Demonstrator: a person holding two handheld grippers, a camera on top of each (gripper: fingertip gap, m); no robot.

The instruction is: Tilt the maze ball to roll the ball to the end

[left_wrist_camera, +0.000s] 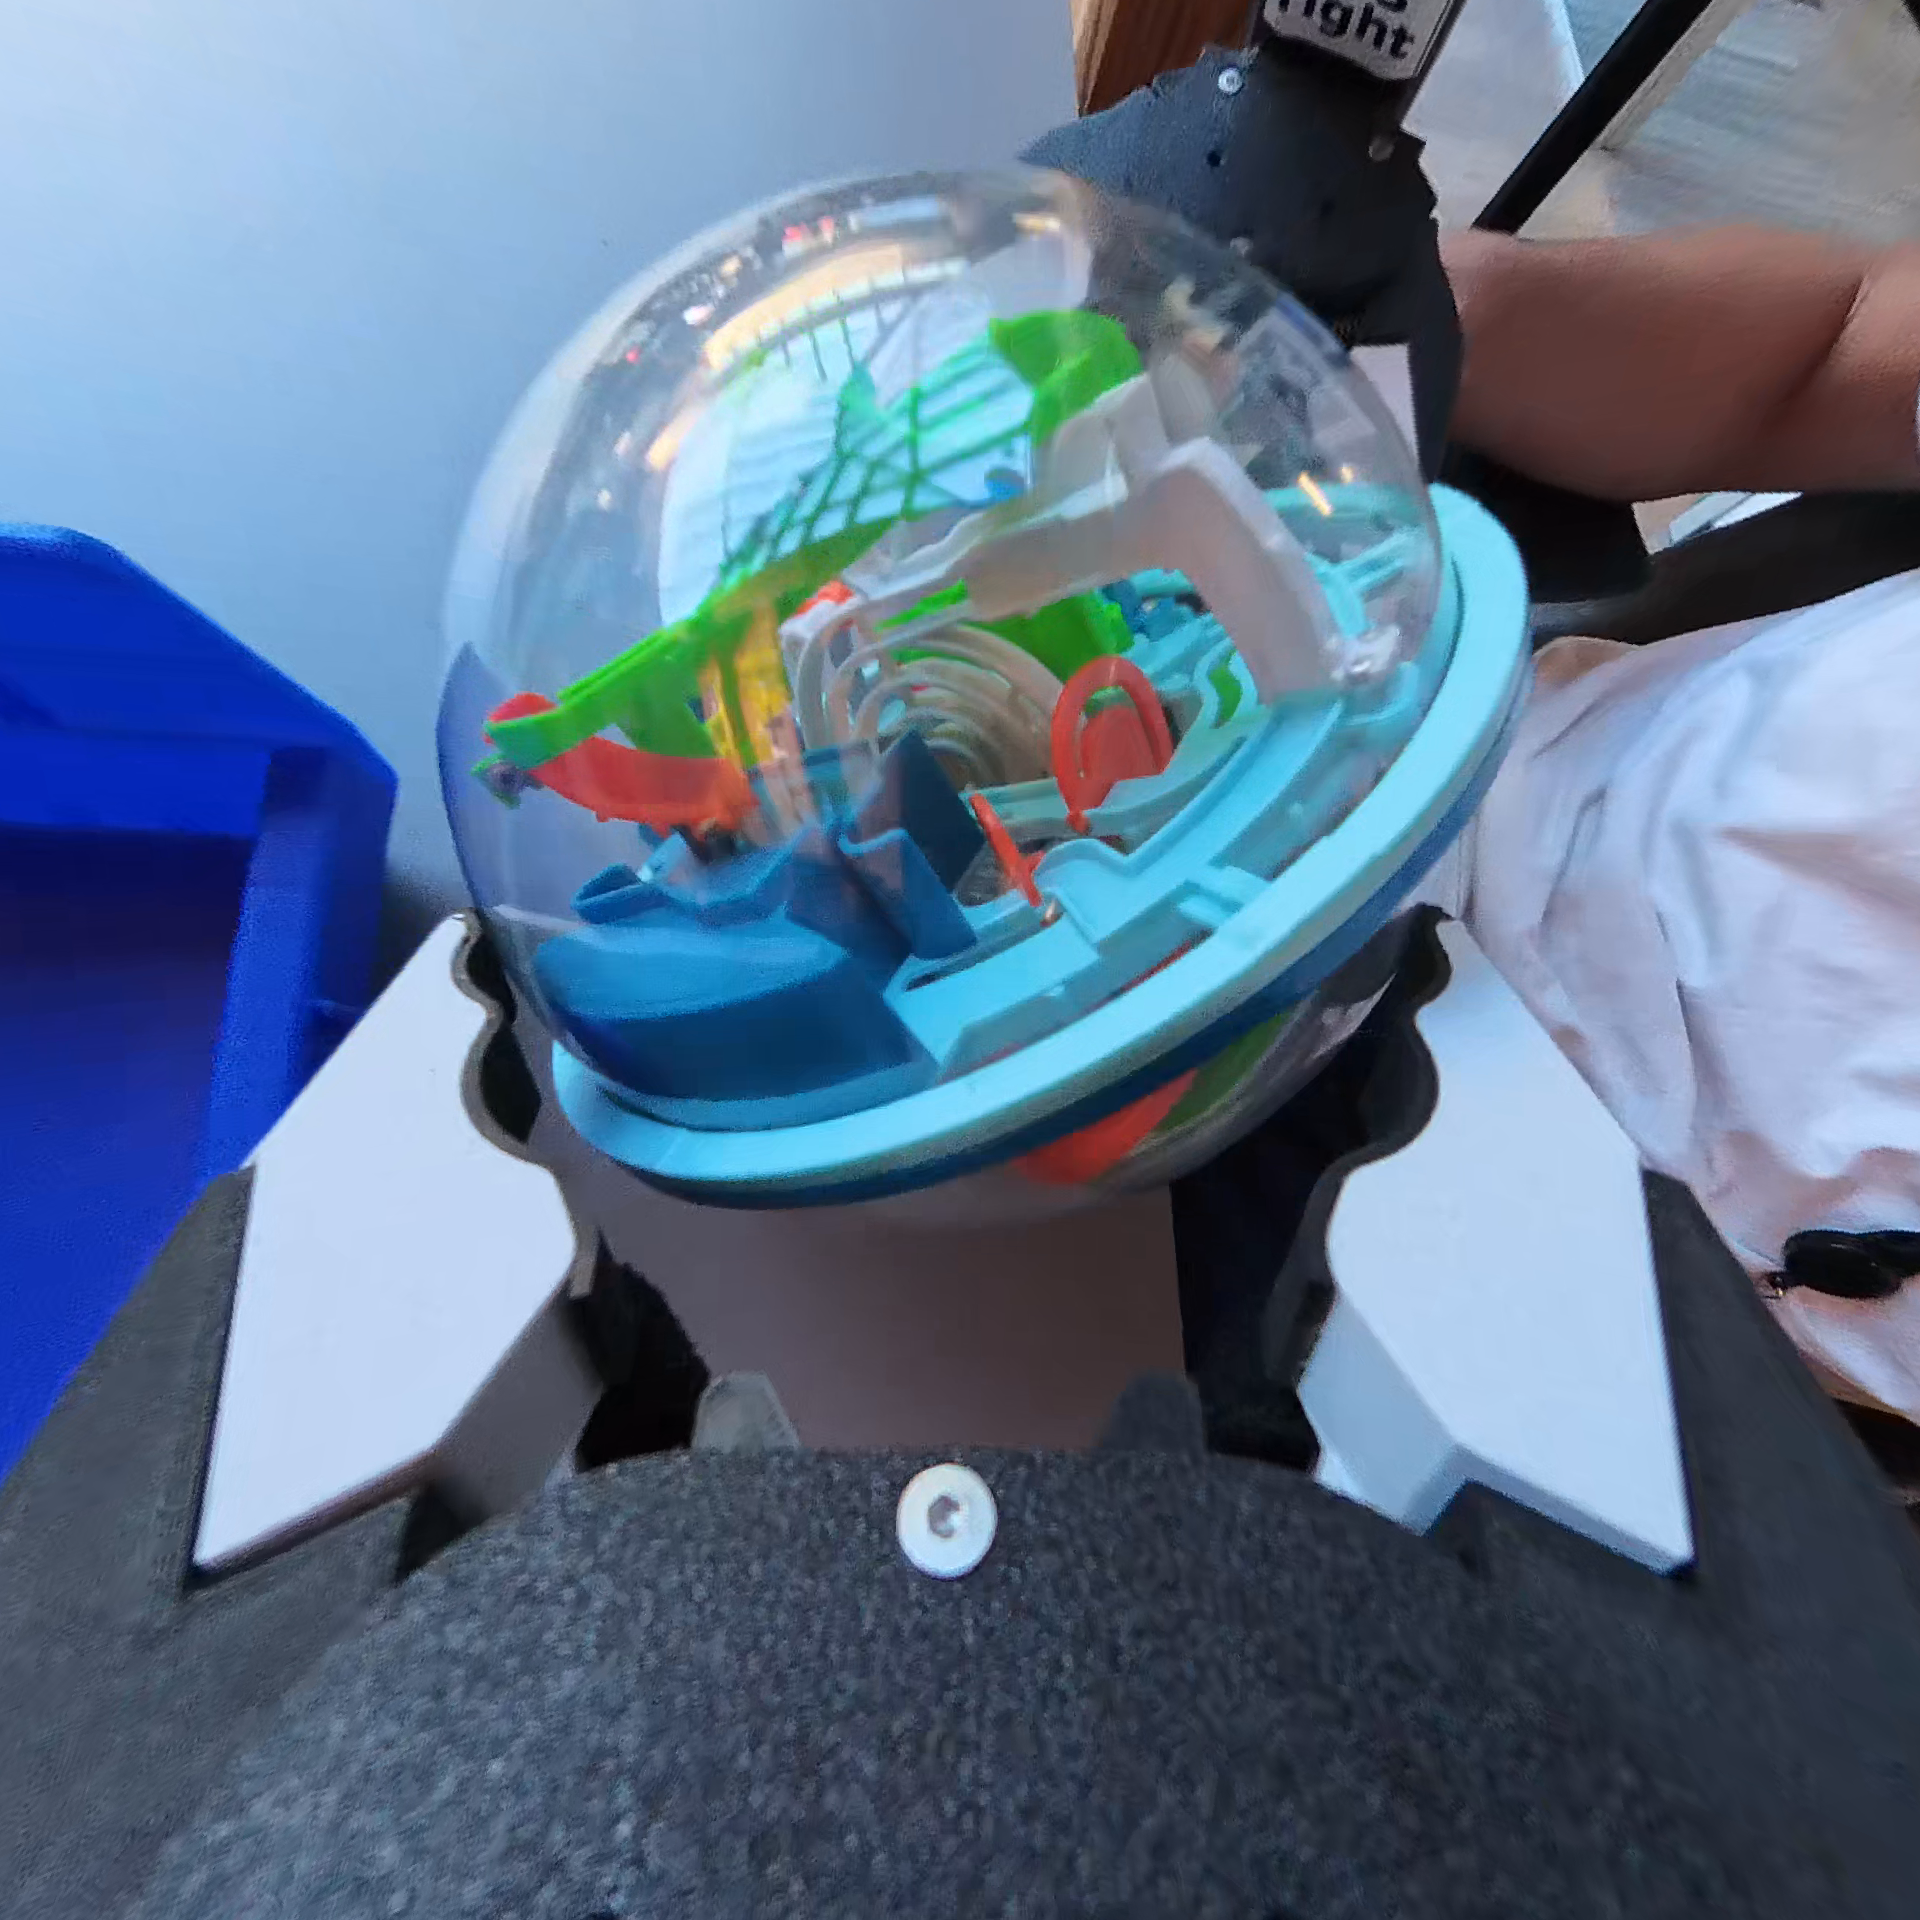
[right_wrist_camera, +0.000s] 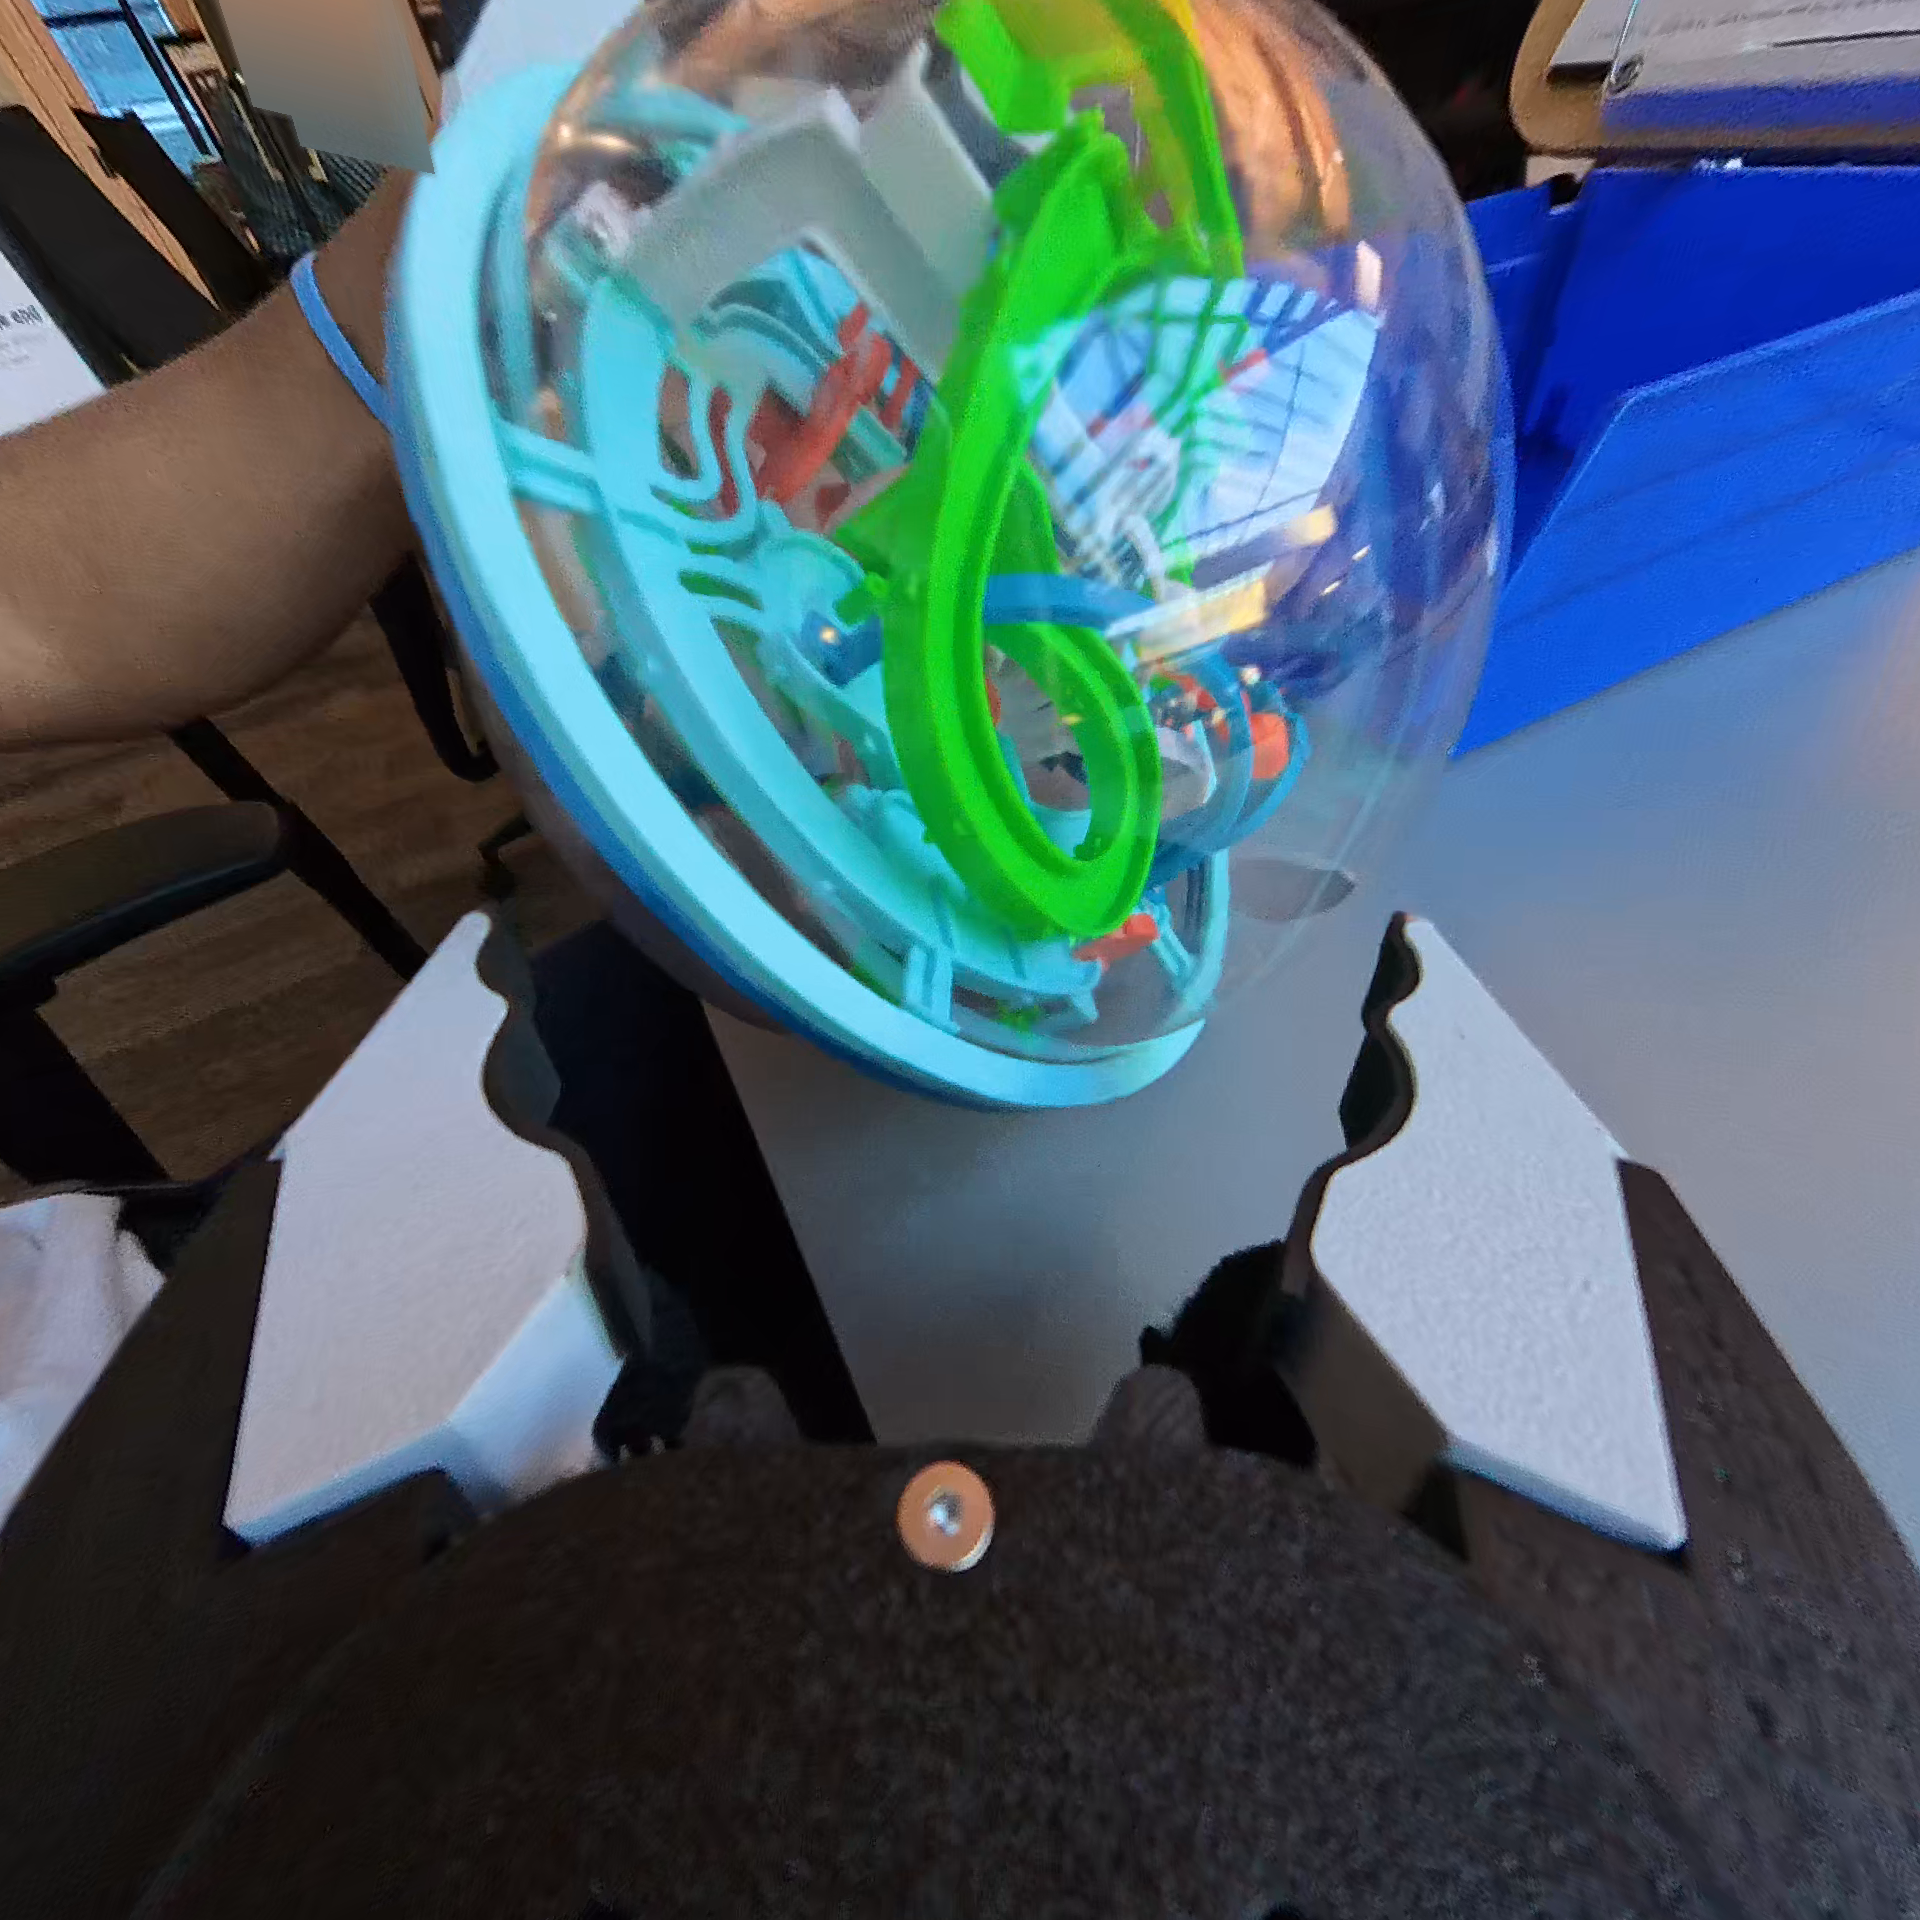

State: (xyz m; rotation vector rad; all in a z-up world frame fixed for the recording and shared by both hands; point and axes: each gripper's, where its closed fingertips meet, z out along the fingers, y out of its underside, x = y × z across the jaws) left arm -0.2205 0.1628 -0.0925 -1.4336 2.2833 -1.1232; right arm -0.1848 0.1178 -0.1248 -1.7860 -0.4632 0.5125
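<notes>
The maze ball (left_wrist_camera: pixel 935 675) is a clear sphere with green, orange, grey and light blue tracks inside and a light blue rim (left_wrist_camera: pixel 1039 1138) round its middle. It is held in the air, tilted, with the rim sloping up to the right in the left wrist view. My left gripper (left_wrist_camera: pixel 945 935) has its fingers spread wide and closed against the ball's lower half. My right gripper (right_wrist_camera: pixel 940 935) holds the ball (right_wrist_camera: pixel 935 520) from the opposite side and shows behind it in the left wrist view (left_wrist_camera: pixel 1309 156). I cannot pick out the small rolling ball.
A blue plastic bin (left_wrist_camera: pixel 156 883) stands on the grey table (left_wrist_camera: pixel 208 260), to the left of the ball; it also shows in the right wrist view (right_wrist_camera: pixel 1714 416). A person's forearm (left_wrist_camera: pixel 1662 364) and white clothing (left_wrist_camera: pixel 1714 935) are to the right. A dark chair (right_wrist_camera: pixel 104 904) stands on the wooden floor.
</notes>
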